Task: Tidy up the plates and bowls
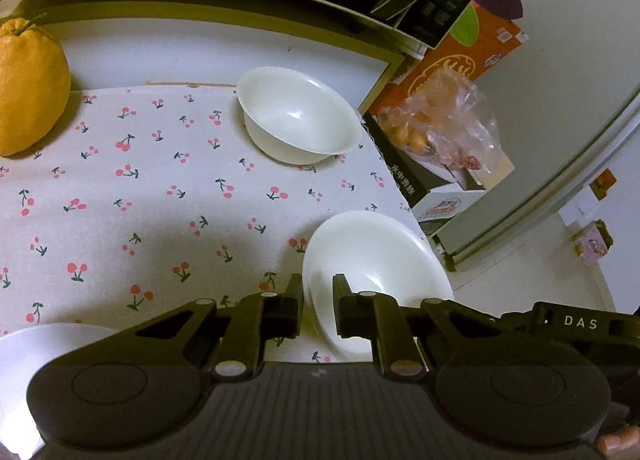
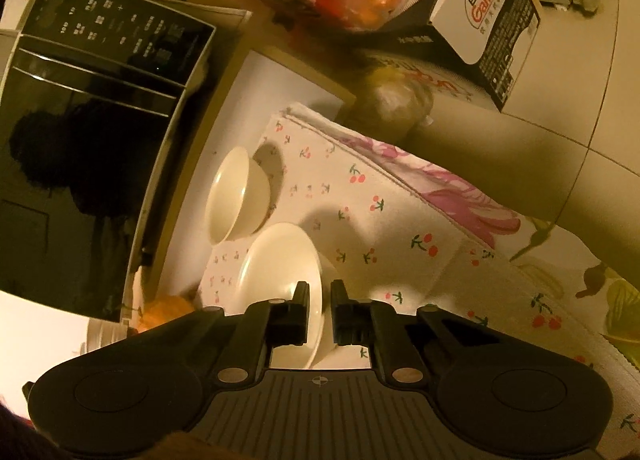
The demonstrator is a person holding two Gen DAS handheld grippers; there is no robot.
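Observation:
In the left wrist view my left gripper is shut on the rim of a white bowl, near the table's right edge. A second white bowl stands on the cherry-print cloth further back. A white dish rim shows at the lower left. In the right wrist view my right gripper is shut on the rim of a white bowl, which is tilted. Another white bowl lies beyond it by the microwave.
A large orange citrus fruit sits at the far left. A black microwave stands behind the cloth. Cartons and a plastic bag of fruit are stacked past the table's right edge. A drink carton is nearby.

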